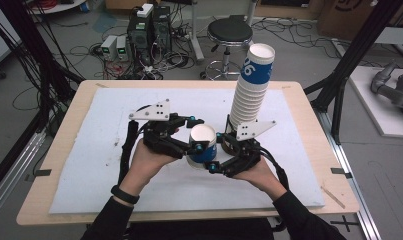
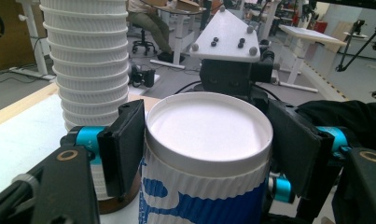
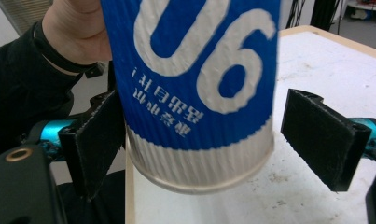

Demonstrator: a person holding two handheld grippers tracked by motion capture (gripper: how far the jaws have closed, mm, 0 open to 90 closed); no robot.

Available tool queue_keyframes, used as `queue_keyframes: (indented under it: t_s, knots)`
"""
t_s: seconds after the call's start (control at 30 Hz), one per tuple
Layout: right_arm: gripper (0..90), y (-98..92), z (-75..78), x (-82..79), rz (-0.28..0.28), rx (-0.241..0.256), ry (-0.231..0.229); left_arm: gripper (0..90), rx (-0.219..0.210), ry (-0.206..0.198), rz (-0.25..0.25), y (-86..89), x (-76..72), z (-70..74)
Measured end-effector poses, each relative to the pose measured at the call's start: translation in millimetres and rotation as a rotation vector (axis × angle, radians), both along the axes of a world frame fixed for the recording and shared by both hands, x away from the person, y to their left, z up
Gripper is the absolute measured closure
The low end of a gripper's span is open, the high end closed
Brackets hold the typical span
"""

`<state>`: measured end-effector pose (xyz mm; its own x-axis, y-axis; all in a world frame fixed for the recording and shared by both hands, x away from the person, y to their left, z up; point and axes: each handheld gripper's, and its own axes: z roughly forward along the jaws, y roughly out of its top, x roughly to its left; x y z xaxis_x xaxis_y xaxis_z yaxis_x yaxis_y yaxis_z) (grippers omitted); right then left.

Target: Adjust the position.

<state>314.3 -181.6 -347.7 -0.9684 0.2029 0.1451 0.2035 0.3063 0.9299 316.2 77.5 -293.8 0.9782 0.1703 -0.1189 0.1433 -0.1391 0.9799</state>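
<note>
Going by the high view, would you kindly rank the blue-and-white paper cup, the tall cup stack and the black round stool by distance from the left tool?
1. Blue-and-white paper cup, between its jaws.
2. Tall stack of paper cups, behind and right.
3. Black round stool, on the floor beyond the table.

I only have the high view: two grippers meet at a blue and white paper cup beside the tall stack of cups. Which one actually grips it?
Observer: The left gripper. In its own view, both black jaws press the blue and white ribbed paper cup just under its upper rim.
Operator: And the right one?
Observer: The right gripper is open. One jaw touches the cup, while the other stands apart from it, with the white table surface showing between.
Operator: Any print?
Observer: A large white "06" on the blue band.
</note>
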Motion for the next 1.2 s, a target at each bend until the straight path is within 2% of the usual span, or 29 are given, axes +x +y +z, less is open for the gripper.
queue_keyframes:
  t_s: [0.23, 0.4, 0.53, 0.67, 0.8, 0.93, 1.0, 1.13, 1.2]
  knots:
    - [14.0, 5.3, -3.2, -0.4, 0.014, -0.008, 0.021, 30.6, 0.003, -0.003, -0.012, -5.3, -0.7, -1.5]
    - [18.5, 5.6, -2.8, -0.7, 0.026, -0.022, -0.003, 30.7, 0.012, 0.002, -0.011, -7.3, -0.8, -2.3]
    - [21.2, 4.3, -2.5, -0.1, 0.033, -0.042, -0.009, 29.9, 0.038, 0.009, -0.013, -6.0, 0.0, -1.8]
    - [23.0, 2.9, -0.2, 0.7, 0.039, -0.075, -0.024, 24.7, 0.096, 0.016, -0.006, -3.2, 0.5, 1.8]
    - [24.1, 0.9, 2.0, 1.9, 0.040, -0.105, -0.027, 23.5, 0.139, 0.029, -0.016, -2.3, -0.8, 5.8]
    - [24.2, 4.5, 1.8, 1.7, 0.072, -0.198, -0.018, 22.8, 0.236, 0.017, -0.032, -3.6, -3.1, 9.4]
    - [24.2, 6.7, 0.5, 1.3, 0.078, -0.227, -0.025, 23.0, 0.263, 0.017, -0.041, -4.1, -3.0, 9.1]
    - [24.3, 8.2, -0.4, 0.9, 0.086, -0.245, -0.015, 23.6, 0.321, 0.027, -0.055, -8.1, -1.8, 6.0]
    - [24.3, 8.3, 0.0, 0.6, 0.092, -0.252, -0.018, 27.9, 0.341, 0.021, -0.054, -9.3, -1.6, 4.7]
